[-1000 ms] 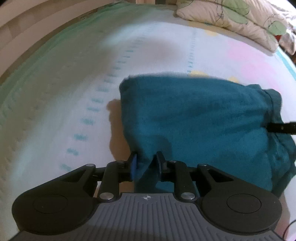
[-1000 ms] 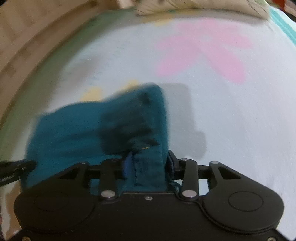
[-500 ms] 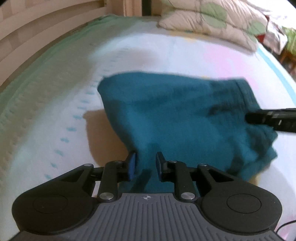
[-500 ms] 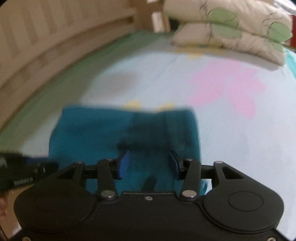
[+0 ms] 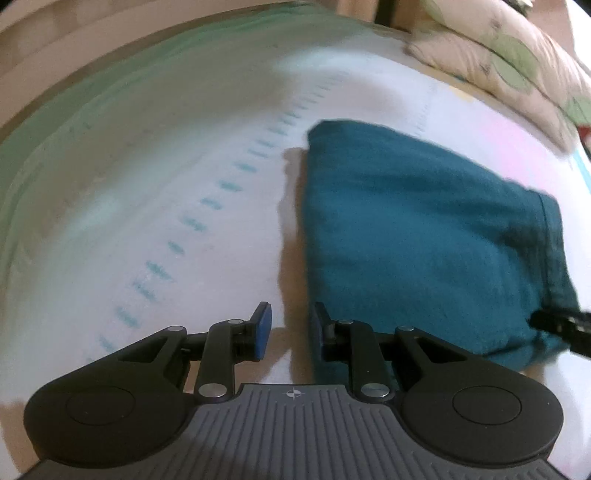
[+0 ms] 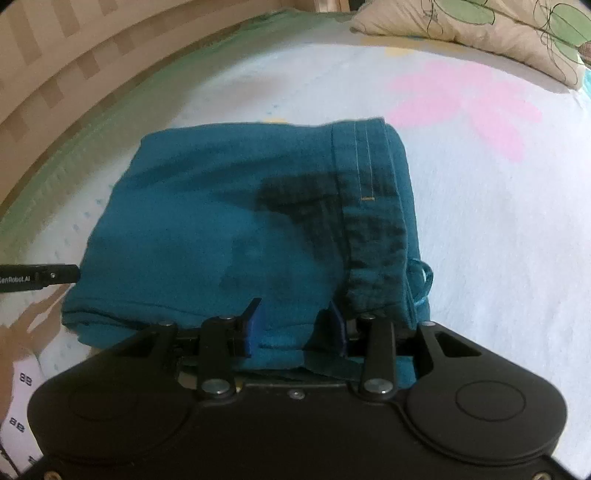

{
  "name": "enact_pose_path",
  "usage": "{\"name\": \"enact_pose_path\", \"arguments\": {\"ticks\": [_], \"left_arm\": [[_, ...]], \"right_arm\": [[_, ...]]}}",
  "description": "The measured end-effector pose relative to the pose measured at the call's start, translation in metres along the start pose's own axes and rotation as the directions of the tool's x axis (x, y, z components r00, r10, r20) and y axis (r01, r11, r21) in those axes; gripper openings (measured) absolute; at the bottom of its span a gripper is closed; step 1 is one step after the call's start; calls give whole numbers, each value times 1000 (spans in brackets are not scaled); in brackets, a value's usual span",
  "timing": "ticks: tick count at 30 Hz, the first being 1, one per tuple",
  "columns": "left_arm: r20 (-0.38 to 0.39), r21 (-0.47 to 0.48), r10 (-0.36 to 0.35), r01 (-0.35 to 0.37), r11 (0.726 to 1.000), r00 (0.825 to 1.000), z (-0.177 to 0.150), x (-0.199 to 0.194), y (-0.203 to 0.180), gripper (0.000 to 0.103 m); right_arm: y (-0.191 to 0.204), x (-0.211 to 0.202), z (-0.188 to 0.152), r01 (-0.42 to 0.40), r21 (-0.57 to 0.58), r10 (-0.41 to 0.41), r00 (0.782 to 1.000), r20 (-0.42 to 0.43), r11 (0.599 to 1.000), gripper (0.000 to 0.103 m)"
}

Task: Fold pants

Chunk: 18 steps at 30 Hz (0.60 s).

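While the teal pants [image 6: 236, 221] lie folded into a thick packet on the bed sheet [image 6: 498, 258], both grippers stand over the near edge of the packet. In the right wrist view, the right gripper [image 6: 295, 325] has its blue fingers [image 6: 255, 328] apart above the cloth; the jaws have just been closing a little, but the pads do not press on the fabric, which only lies under and between them, so the pants are released on this side. The waistband [image 6: 373, 184] with its pale stitching runs away from the right finger, and a small loop of teal ribbon [image 6: 421, 284] sticks out just to the right of it. In the left wrist view, the left gripper [image 5: 290, 328] also has its fingers [image 5: 263, 330] apart, with only bare sheet in the gap between them. The left edge of the pants [image 5: 413, 236] starts just at the right finger and spreads forward and to the right from there; I cannot tell if that finger touches the cloth. A row of small teal marks [image 5: 192, 225] on the sheet runs forward to the left of the fingers. A pillow [image 6: 498, 26] with green leaves lies far ahead, at the top of the bed.
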<state>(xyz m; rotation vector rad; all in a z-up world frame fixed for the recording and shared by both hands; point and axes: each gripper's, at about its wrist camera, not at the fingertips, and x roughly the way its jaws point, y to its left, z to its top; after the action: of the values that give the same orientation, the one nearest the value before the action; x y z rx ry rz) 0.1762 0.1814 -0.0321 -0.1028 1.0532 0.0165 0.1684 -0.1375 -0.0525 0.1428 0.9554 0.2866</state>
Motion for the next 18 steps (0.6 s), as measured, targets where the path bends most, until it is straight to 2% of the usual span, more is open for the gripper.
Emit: {"name": "enact_pose_path", "arguments": {"ticks": [3,6,9,12,14,18], "left_arm": [[40,-4,-11,11,1000,999,6,-13,-4,22],[80,67,-60,55,996,995,15,-24,-29,22],[71,145,-121,110,983,990,17,-22,-57,22],[27,223,-168,158,962,985,10,-13,-84,22],[-8,247,-168,165,955,986,2,-4,-92,22],[-67,291,-137,151,945,988,-19,12,-100,22]], "right_arm": [[2,-20,-2,7,-13,-6,995,97,1000,48],[-1,-26,16,2,5,-3,987,163,1000,48],[-1,-15,40,11,10,-12,983,181,1000,48],[1,5,59,33,-6,-32,983,178,999,48],[0,20,68,39,10,-40,986,160,999,48],[-7,46,76,114,34,-117,987,110,993,47]]}}
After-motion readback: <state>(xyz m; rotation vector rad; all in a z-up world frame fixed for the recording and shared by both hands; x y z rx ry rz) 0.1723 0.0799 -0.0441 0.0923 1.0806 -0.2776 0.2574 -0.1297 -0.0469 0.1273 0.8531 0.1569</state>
